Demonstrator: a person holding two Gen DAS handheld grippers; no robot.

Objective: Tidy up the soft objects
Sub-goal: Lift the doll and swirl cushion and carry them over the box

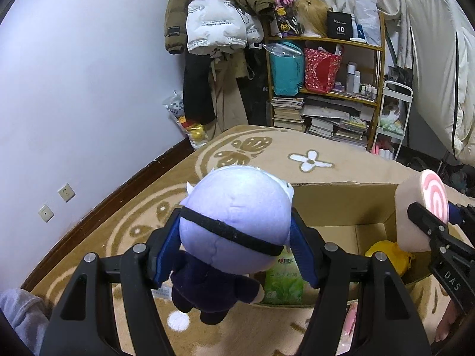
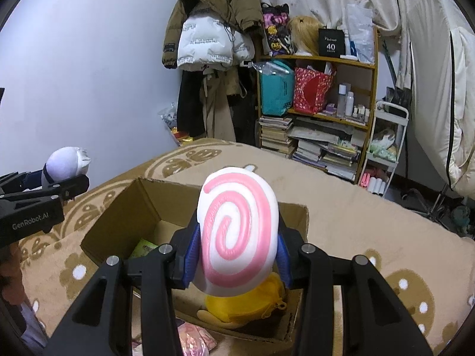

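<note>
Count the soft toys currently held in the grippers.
2. The doll is clamped in the left gripper; the swirl cushion is in the right gripper. Both are above the cardboard box.

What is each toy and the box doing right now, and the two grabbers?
Doll: held in the air, head squeezed between the jaws.
Swirl cushion: held above the box.
Cardboard box: open, on the carpet.
Yellow plush: lying inside the box.
Green pack: inside the box.
Left gripper: shut on the doll.
Right gripper: shut on the swirl cushion.
</note>
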